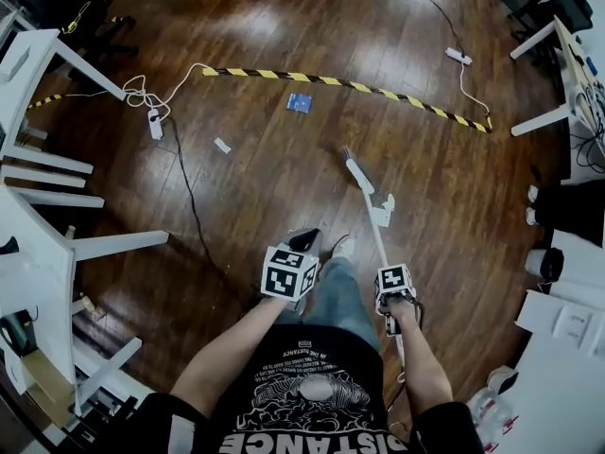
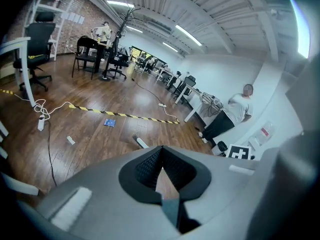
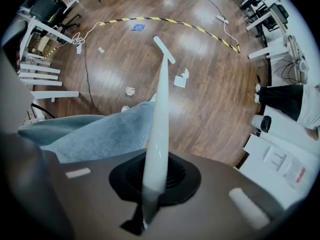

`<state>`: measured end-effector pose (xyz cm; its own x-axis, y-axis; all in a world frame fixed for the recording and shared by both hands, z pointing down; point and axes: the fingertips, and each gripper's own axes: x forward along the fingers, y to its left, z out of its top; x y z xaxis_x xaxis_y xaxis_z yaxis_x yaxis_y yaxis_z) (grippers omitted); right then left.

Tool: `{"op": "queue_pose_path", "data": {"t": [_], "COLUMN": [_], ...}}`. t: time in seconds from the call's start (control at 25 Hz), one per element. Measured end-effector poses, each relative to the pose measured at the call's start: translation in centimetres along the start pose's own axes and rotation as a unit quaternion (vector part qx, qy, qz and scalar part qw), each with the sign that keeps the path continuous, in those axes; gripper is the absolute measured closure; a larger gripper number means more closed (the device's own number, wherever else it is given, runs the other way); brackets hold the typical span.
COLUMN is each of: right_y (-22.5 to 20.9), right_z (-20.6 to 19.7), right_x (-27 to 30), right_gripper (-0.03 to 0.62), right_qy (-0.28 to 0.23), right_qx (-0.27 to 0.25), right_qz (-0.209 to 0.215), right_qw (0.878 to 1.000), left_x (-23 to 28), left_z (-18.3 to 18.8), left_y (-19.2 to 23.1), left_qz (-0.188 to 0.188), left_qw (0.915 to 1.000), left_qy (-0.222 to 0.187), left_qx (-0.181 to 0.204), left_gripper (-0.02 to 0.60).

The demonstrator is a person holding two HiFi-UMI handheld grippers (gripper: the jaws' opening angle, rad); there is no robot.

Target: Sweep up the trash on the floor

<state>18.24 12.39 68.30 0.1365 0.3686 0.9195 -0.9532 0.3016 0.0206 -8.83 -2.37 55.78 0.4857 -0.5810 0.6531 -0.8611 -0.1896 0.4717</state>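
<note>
White broom handle [image 3: 160,109] runs straight through my right gripper [image 3: 155,180], jaws pinching it low on the shaft. Its narrow head [image 1: 356,170] sits out ahead of my feet on the wood floor [image 1: 284,45]. Whether the bristles touch the boards I cannot quite tell from above. Left gripper [image 2: 162,176]: jaws pressed together, nothing between them, only floor showing through the small gap above the pads; it hangs idle by my knee. Trash, as it lies: a crumpled white paper [image 1: 383,212] just beside the handle, between the head and me. A small white scrap [image 1: 222,146] is off to the left and well apart. A blue packet [image 1: 299,102] is farther out, close to the striped hazard tape [image 1: 350,84]. One more pale crumb [image 3: 130,90] shows near my shoe in the right gripper view. Progress, by my reading: early. The pieces are scattered, nothing is gathered into a pile, and no dustpan is in sight. What is left is nearly all of it: draw the far bits inward, bring them together with the crumpled paper, then collect. The free gripper would probably serve better higher on the handle for steadier strokes.
</note>
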Motion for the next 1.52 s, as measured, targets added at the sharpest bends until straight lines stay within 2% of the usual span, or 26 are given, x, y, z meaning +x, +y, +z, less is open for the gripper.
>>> {"op": "queue_pose_path", "data": {"t": [0.2, 0.36, 0.6, 0.92, 1.08, 1.24, 1.4, 1.52], "right_y": [4.6, 7.7, 10.9, 15.4, 18.5, 23.5, 30.1, 35.9], "right_z": [2.3, 5.3, 11.0, 16.7, 18.7, 19.9, 21.4, 22.3], "right_x": [-2.1, -3.7, -6.7, -9.8, -10.7, -11.1, -10.9, -10.4], "right_gripper": [0.594, 0.594, 0.594, 0.594, 0.594, 0.594, 0.594, 0.594], "right_qy": [-0.006, -0.016, -0.028, -0.036, -0.031, -0.016, 0.006, 0.025], "right_qx": [-0.048, -0.104, -0.195, -0.271, -0.285, -0.278, -0.268, -0.245], "right_qz": [0.026, 0.046, 0.052, 0.066, 0.075, 0.107, 0.14, 0.169], "right_qw": [0.998, 0.993, 0.979, 0.96, 0.955, 0.954, 0.953, 0.954], "left_x": [-2.5, -3.9, -4.9, -6.0, -7.1, -8.5, -10.4, -12.1], "left_z": [0.4, 1.3, 3.6, 6.4, 7.6, 7.6, 7.2, 6.7], "left_y": [2.9, 5.3, 8.3, 11.7, 14.2, 17.5, 21.6, 25.3], "left_qz": [0.042, 0.078, 0.125, 0.179, 0.194, 0.202, 0.199, 0.191], "left_qw": [0.9982, 0.9931, 0.9839, 0.9715, 0.9662, 0.9628, 0.9646, 0.969], "left_qy": [-0.024, -0.051, -0.087, -0.106, -0.119, -0.119, -0.105, -0.084], "left_qx": [-0.036, -0.071, -0.095, -0.114, -0.122, -0.135, -0.138, -0.132], "left_gripper": [0.577, 0.577, 0.577, 0.577, 0.577, 0.577, 0.577, 0.577]}}
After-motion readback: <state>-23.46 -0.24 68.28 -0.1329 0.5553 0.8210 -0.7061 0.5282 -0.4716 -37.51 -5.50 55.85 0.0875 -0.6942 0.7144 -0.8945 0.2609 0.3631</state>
